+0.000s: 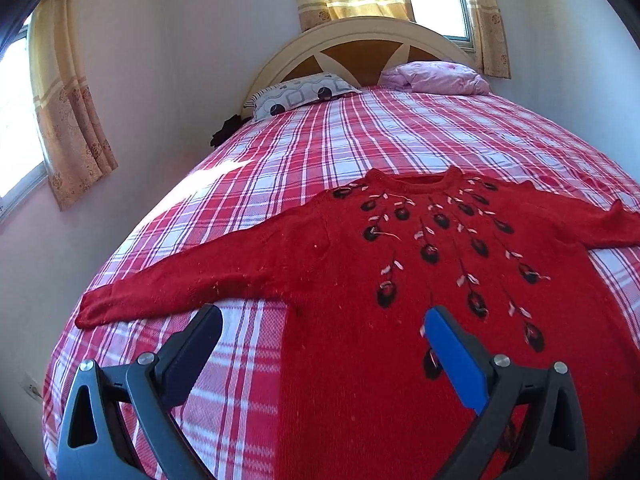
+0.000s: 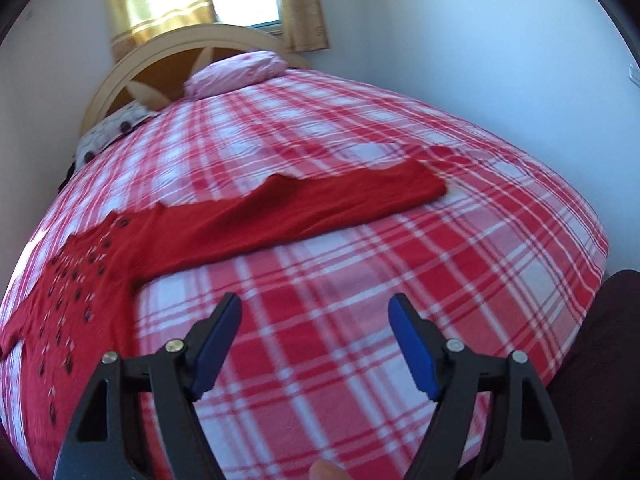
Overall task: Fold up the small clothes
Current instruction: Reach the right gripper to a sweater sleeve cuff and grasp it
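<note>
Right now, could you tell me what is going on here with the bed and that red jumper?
A person is holding a two-finger claw in each hand over a bed with a red-and-white checked cover. A red jumper lies flat on it, front up, both sleeves spread out. The left claw is open near the jumper's left side, below the sleeve; the right claw is open over bare cover, short of the other sleeve. Neither holds anything, and no fold has been made yet.

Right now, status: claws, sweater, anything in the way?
Left claw open, empty, over sweater's lower edge. Right claw open, empty, over bare plaid bedspread. Red sweater flat, sleeves spread, unfolded. Nothing in the way.
</note>
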Action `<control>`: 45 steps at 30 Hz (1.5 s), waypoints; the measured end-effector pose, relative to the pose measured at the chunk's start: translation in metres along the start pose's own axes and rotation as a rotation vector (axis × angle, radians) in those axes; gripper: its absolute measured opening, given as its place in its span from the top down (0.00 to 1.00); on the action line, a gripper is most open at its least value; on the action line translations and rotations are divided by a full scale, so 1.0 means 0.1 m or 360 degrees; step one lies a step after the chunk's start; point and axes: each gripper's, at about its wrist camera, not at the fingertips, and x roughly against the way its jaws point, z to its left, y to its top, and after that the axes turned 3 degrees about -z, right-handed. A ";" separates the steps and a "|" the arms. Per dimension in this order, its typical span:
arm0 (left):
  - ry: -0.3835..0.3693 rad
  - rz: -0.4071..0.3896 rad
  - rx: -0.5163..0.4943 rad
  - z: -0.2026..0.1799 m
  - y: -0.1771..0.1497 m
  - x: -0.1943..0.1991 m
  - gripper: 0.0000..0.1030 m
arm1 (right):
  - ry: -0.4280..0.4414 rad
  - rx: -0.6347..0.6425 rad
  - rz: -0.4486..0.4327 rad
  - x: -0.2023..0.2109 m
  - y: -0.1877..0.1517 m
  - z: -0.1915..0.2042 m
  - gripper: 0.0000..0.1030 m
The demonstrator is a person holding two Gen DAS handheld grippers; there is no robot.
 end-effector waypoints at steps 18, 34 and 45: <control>0.0091 0.0124 0.0083 0.08 0.10 -0.75 0.01 | -0.0147 -0.0579 0.0125 -1.15 0.68 -1.19 0.41; -0.0049 0.0175 0.0118 0.07 0.05 -0.83 0.01 | -0.0092 -0.0479 0.0082 -1.20 0.88 -1.04 0.88; -0.0247 0.0182 0.0250 0.14 0.07 -0.75 0.01 | 0.0293 -0.0055 -0.0068 -0.58 1.34 0.50 0.88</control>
